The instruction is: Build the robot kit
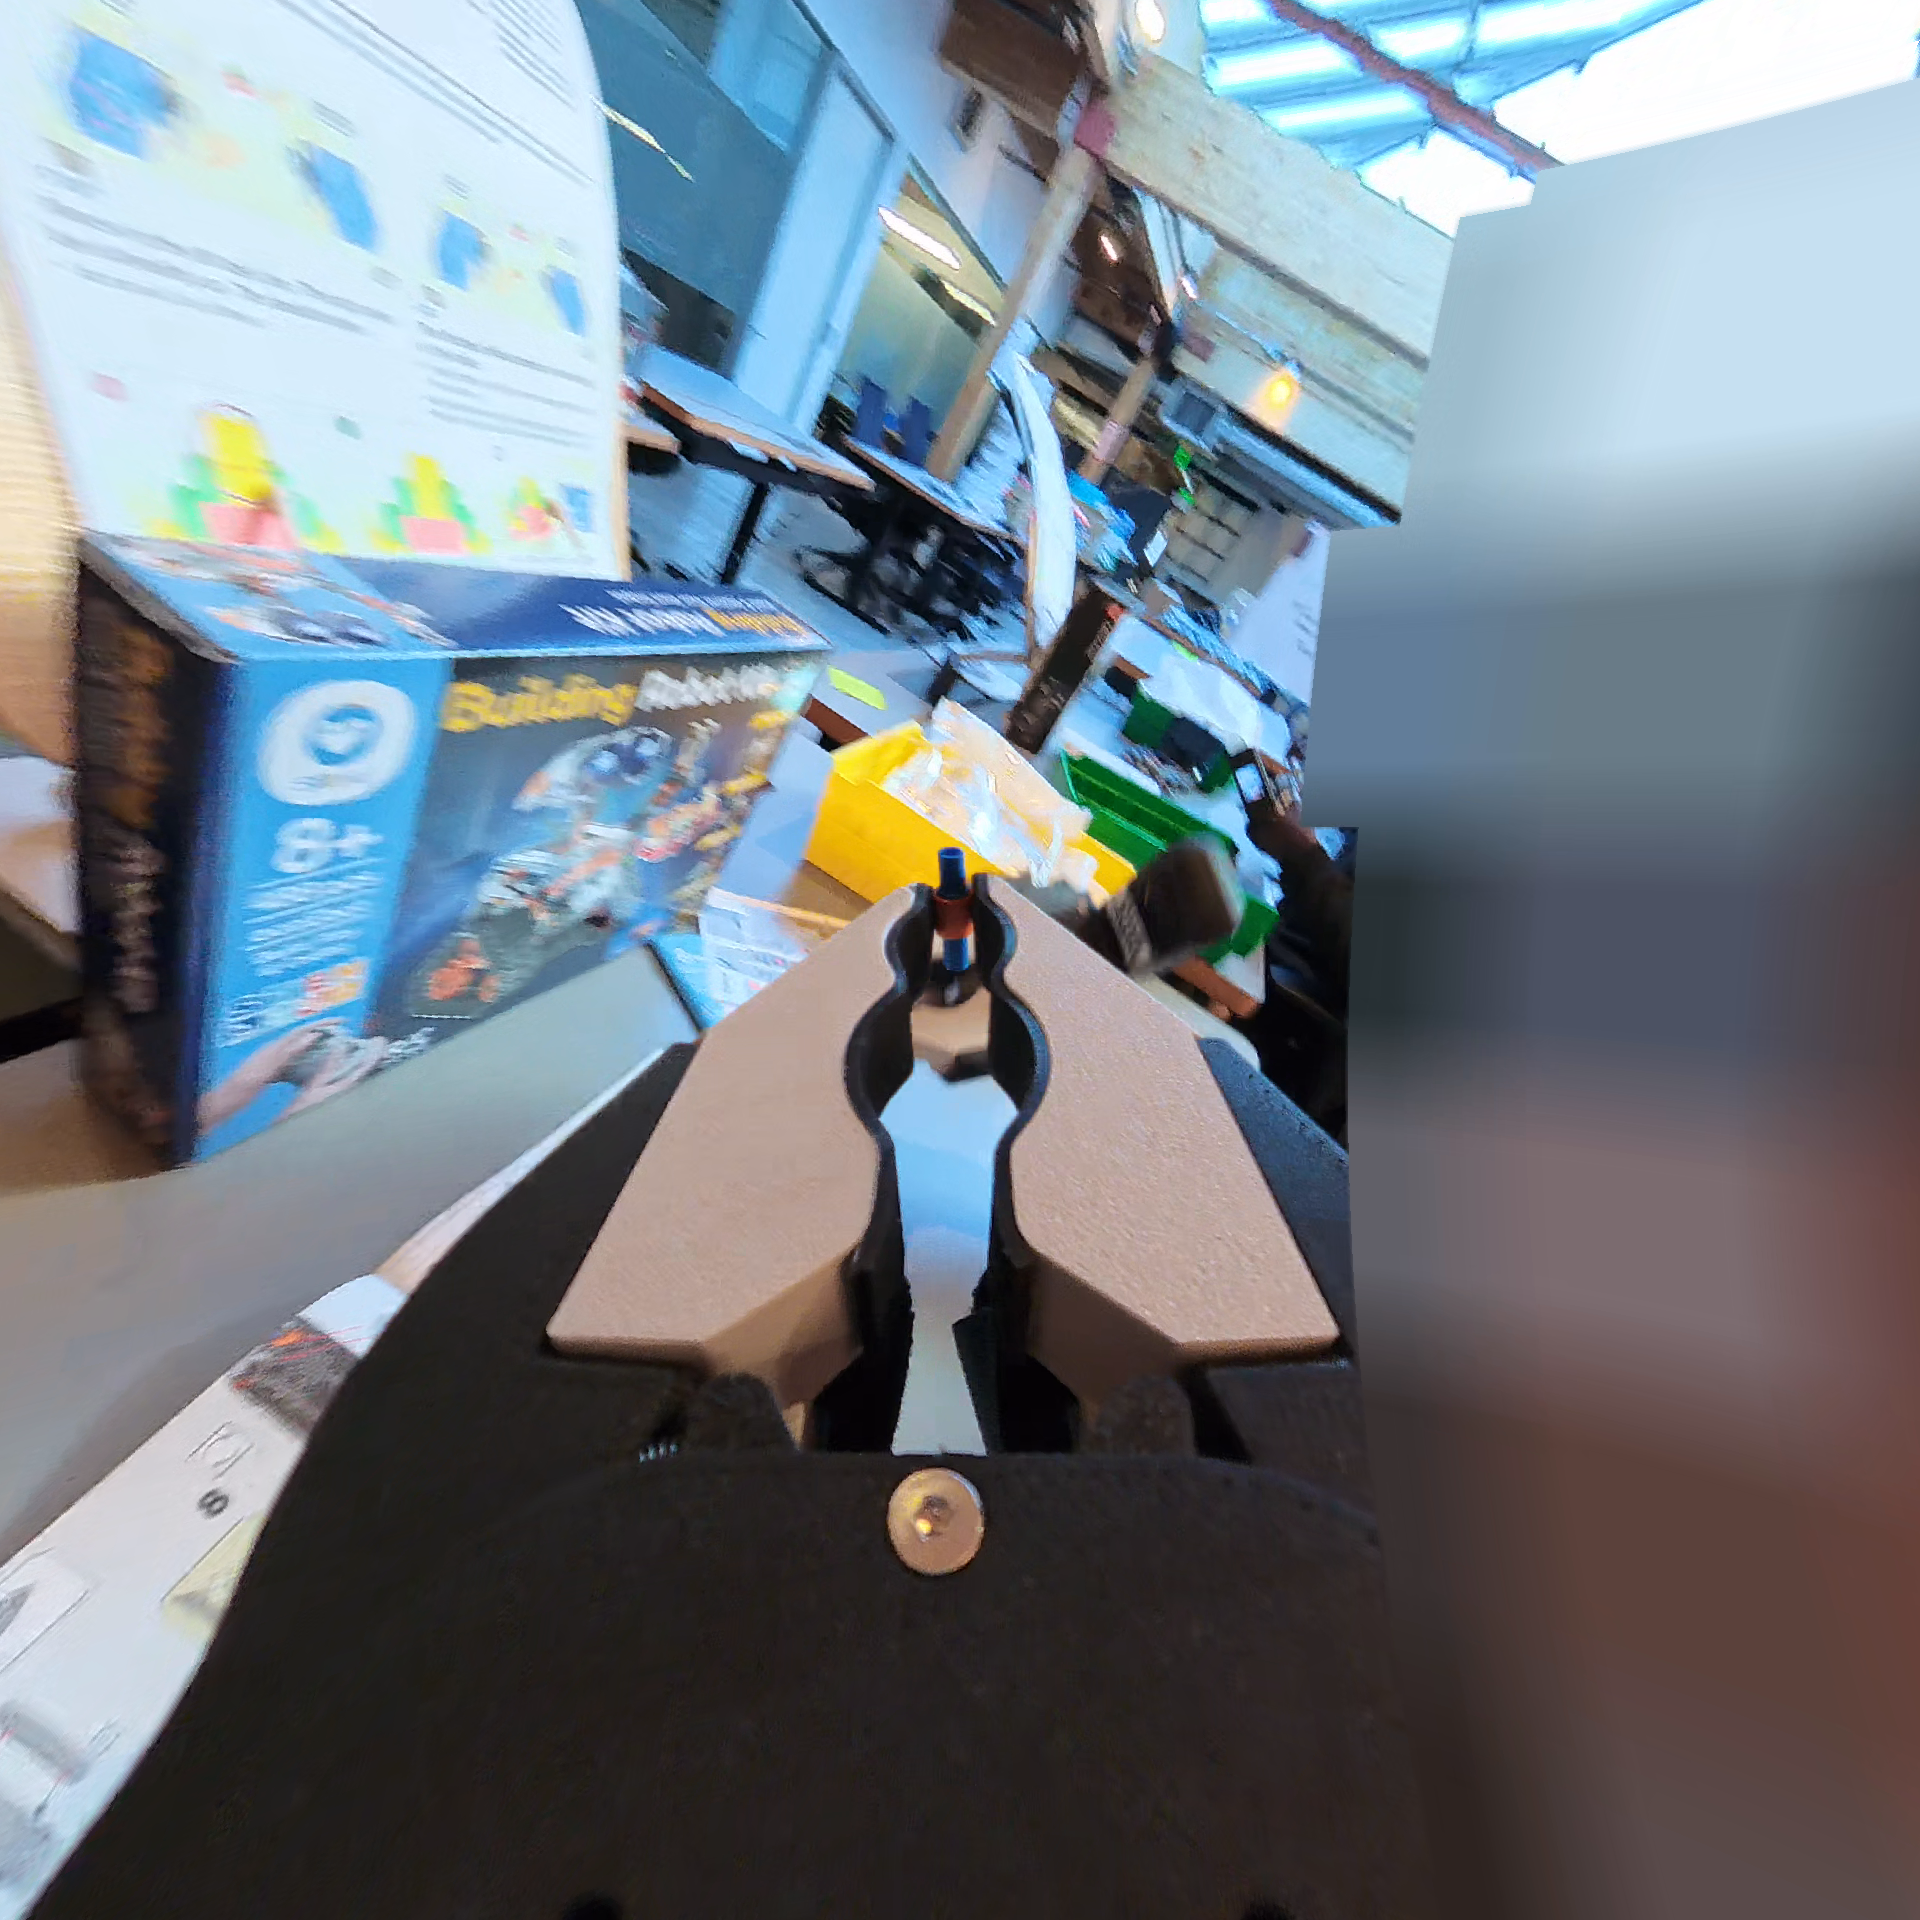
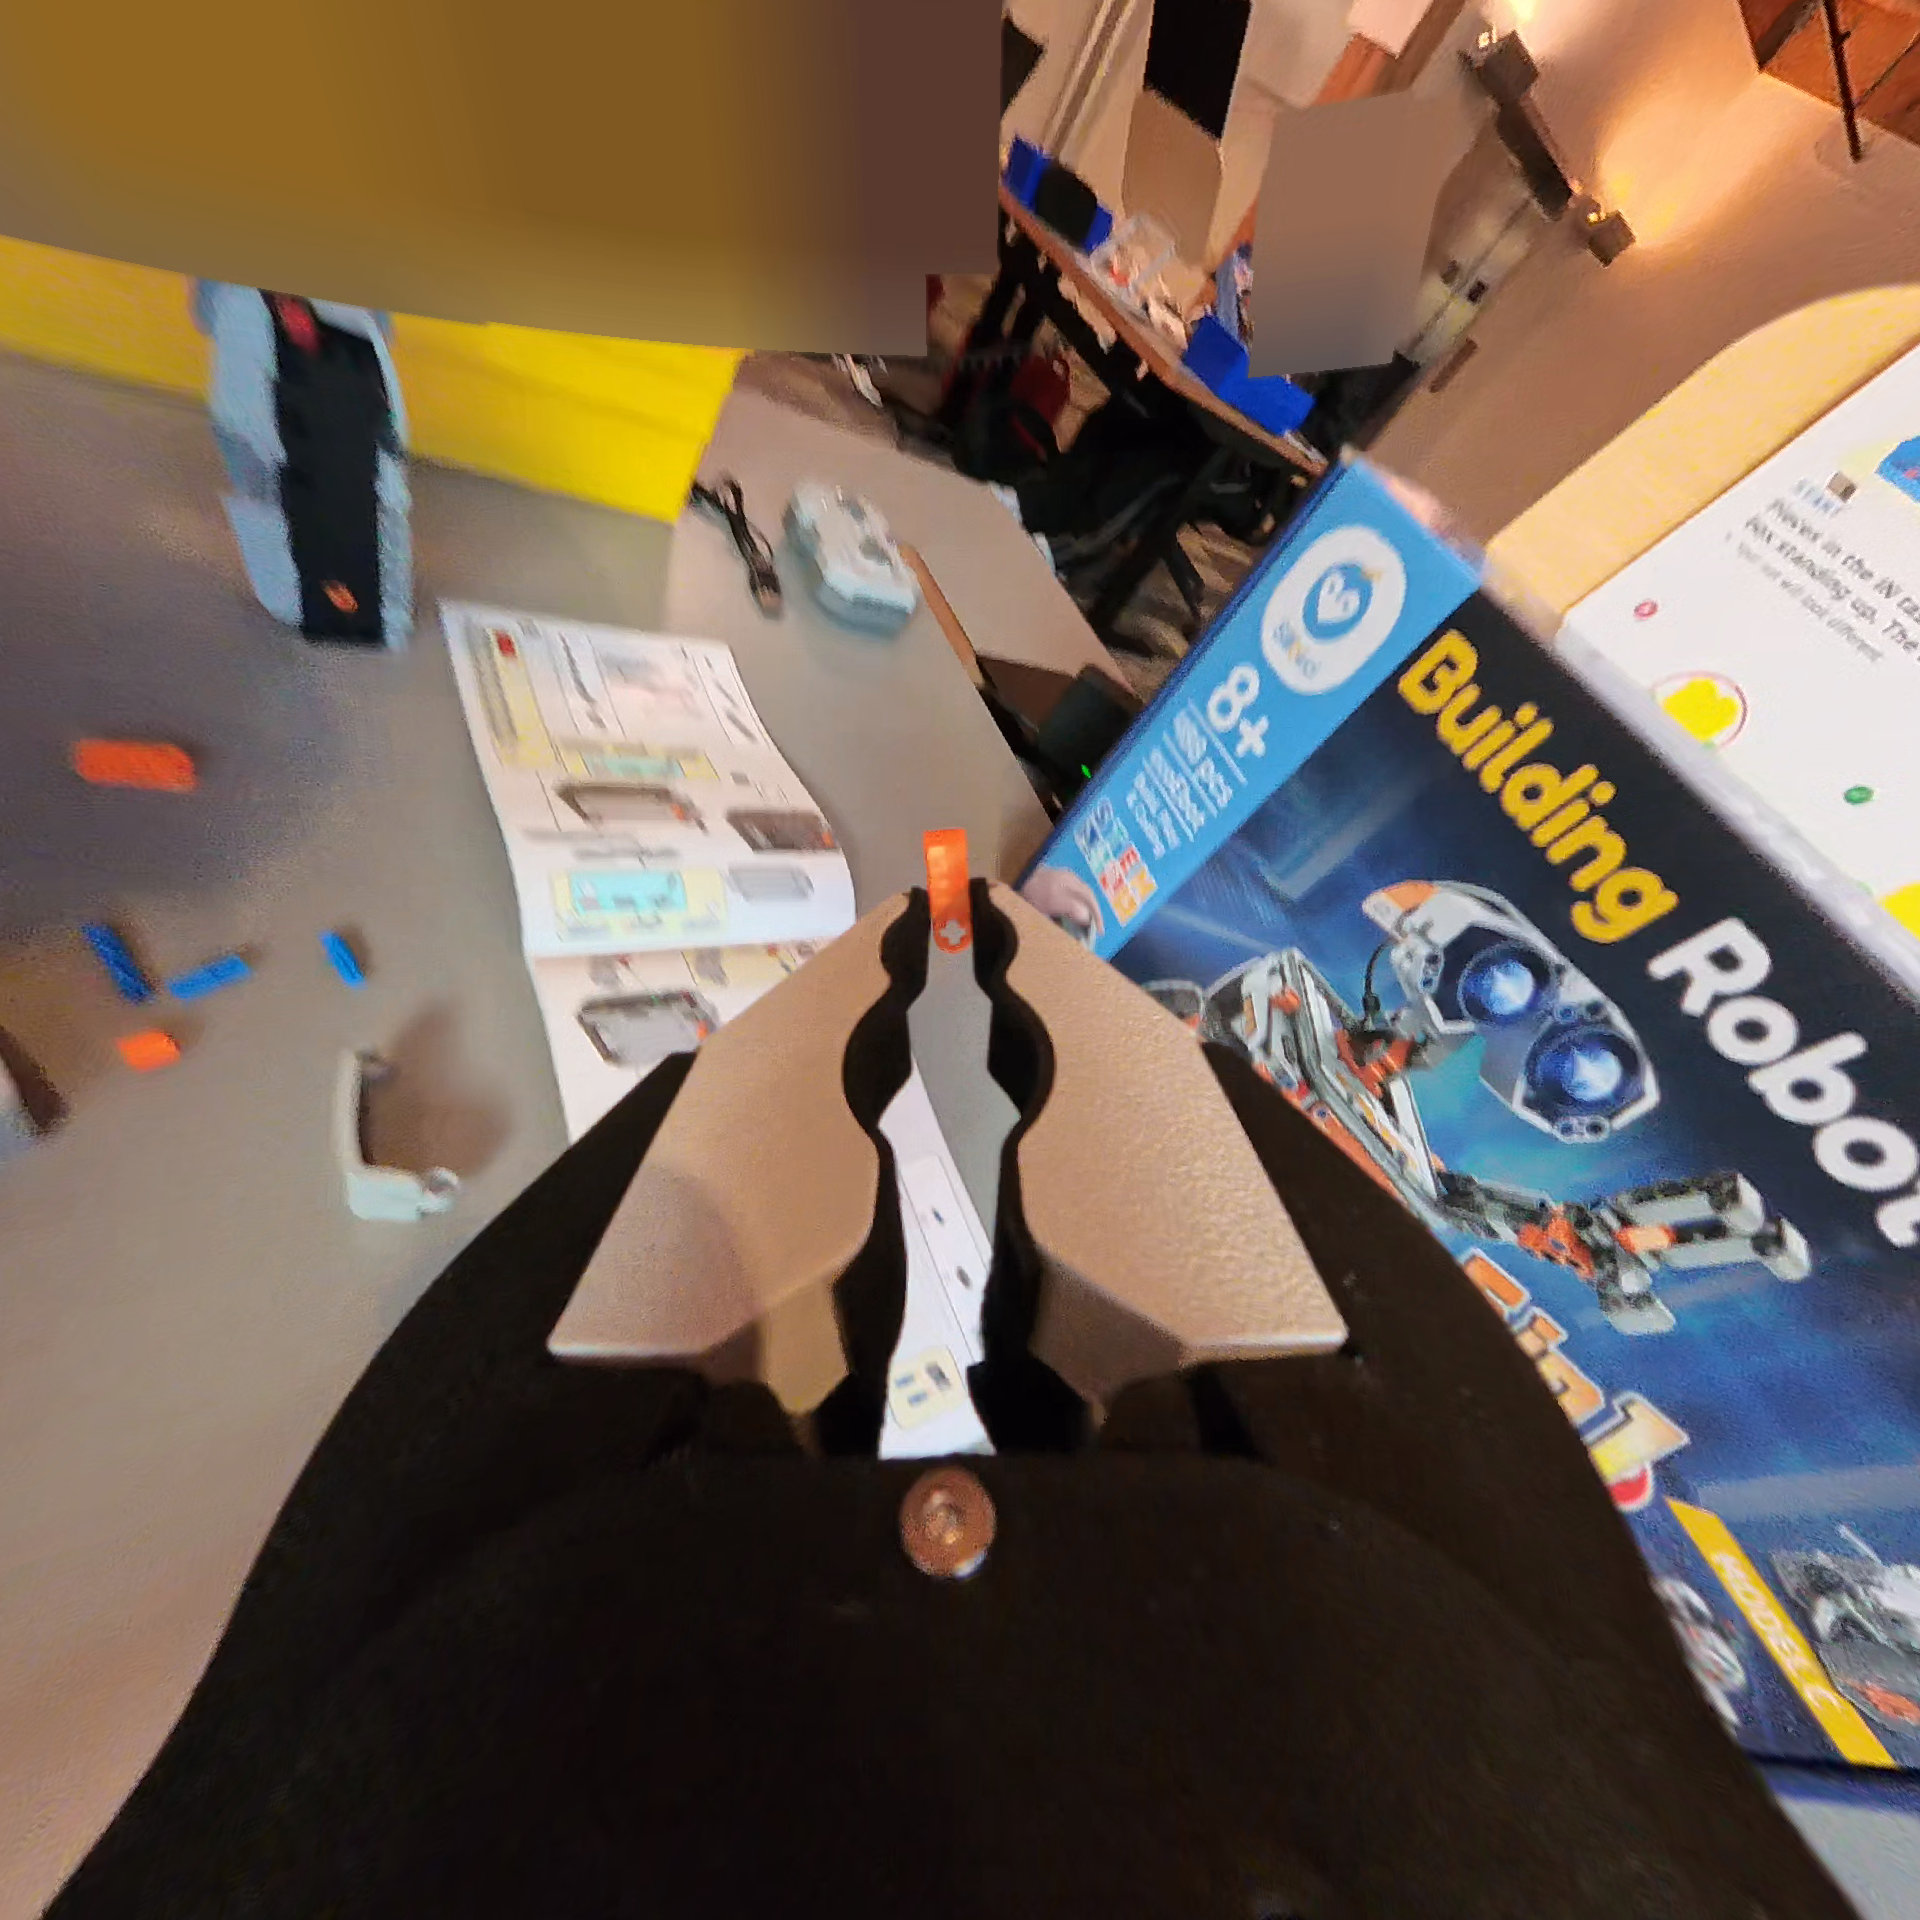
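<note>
My left gripper [image 1: 951, 902] is shut on a small blue pin with an orange collar [image 1: 950, 910], held in the air; the pin's tip pokes out past the fingertips. My right gripper [image 2: 948, 902] is shut on a thin orange connector piece [image 2: 945, 885] that sticks up from between the tips, above the grey table [image 2: 260, 1403]. Loose blue pins [image 2: 208, 974] and orange pieces [image 2: 135, 764] lie on the table to the left of the right gripper, with a curved grey part [image 2: 376, 1143] nearer.
A blue building-kit box [image 1: 436, 831] [image 2: 1455, 1039] stands beside both grippers. An open instruction booklet [image 2: 644, 790] lies on the table. A grey and black block [image 2: 312, 468], a grey module [image 2: 850, 561], a yellow bin [image 1: 914, 800] and a green bin [image 1: 1132, 821] are farther off.
</note>
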A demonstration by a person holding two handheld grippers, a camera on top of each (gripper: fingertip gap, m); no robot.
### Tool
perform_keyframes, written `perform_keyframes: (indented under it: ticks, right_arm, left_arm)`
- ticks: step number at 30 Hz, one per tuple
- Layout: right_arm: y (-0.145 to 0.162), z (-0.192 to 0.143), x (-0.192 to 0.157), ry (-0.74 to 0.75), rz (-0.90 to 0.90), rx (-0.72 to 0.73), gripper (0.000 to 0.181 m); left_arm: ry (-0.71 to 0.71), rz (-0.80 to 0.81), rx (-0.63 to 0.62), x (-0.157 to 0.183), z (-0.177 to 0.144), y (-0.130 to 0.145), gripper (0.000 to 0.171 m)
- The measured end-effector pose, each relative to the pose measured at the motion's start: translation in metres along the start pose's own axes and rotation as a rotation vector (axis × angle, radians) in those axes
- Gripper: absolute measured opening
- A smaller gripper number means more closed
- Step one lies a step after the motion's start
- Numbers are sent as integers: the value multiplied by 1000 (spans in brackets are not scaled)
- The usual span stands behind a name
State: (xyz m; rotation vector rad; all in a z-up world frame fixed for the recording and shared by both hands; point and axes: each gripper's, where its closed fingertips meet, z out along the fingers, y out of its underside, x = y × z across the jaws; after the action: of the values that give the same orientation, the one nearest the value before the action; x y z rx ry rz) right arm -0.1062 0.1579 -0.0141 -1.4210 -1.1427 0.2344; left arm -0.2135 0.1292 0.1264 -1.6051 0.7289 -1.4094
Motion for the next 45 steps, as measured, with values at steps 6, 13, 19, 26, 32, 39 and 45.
perform_keyframes:
  ticks: [6,13,19,26,32,39,45]
  right_arm:
    - [-101,-37,24,117,-73,144,6]
    - [-179,-94,5,159,-234,304,6]
    - [-188,-126,-10,175,-437,295,5]
    - [-183,-125,-27,121,-542,274,6]
    - [-180,-119,-32,103,-562,264,5]
    - [-167,-112,-32,97,-601,186,5]
    - [-157,-106,-32,95,-623,127,5]
  left_arm:
    - [127,48,-95,39,36,17,5]
    - [266,203,-148,119,65,36,5]
    - [200,276,-196,132,71,48,5]
    - [197,221,-226,131,75,55,5]
    - [276,168,-238,131,73,54,5]
    - [256,127,-304,120,73,64,5]
    - [249,78,-344,108,75,69,5]
